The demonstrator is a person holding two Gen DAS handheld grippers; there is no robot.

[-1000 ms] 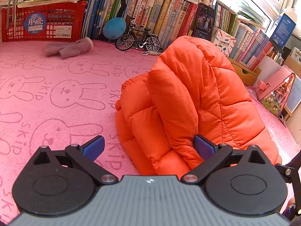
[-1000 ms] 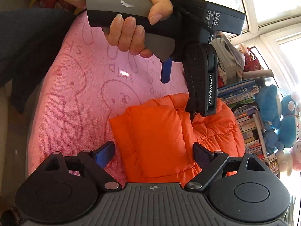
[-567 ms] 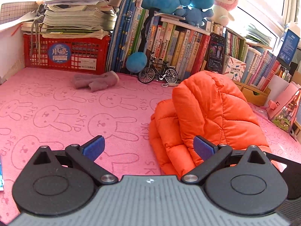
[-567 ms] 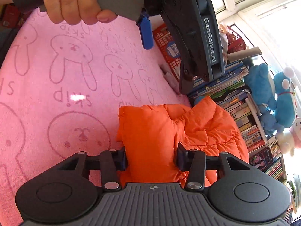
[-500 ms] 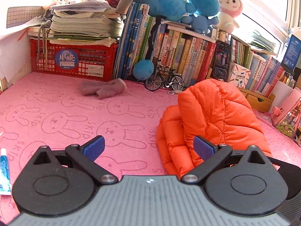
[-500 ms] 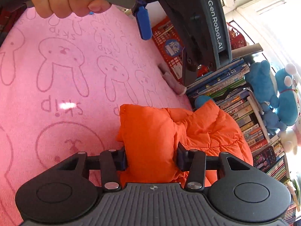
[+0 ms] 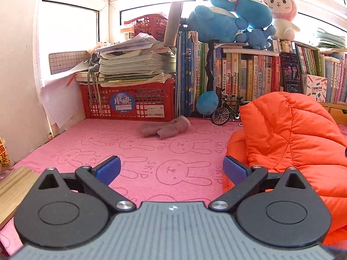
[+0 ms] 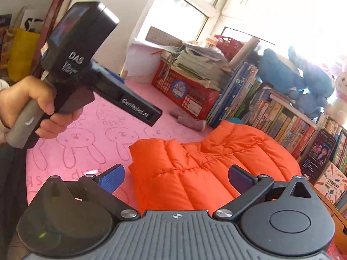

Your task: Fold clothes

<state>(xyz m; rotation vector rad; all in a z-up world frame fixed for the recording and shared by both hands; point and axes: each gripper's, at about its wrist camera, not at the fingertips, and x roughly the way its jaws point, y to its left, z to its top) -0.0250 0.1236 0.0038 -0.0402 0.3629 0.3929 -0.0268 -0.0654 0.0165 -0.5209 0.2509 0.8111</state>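
An orange puffer jacket lies bunched and folded on the pink rabbit-print mat, at the right of the left wrist view. My left gripper is open and holds nothing; its right finger sits just left of the jacket's edge. In the right wrist view the jacket lies with a flat folded panel towards me. My right gripper hovers over that panel with its jaws opening, pads off the fabric. A hand holds the left gripper's handle above the mat at the left.
A red crate under stacked papers, a row of books and plush toys line the back. A grey soft item, a blue ball and a toy bicycle lie before them. A wooden board sits at left.
The right gripper squeezed the jacket's folded panel, then let go, rose and rolled. The left gripper drew back from the jacket and tilted up towards the shelves.
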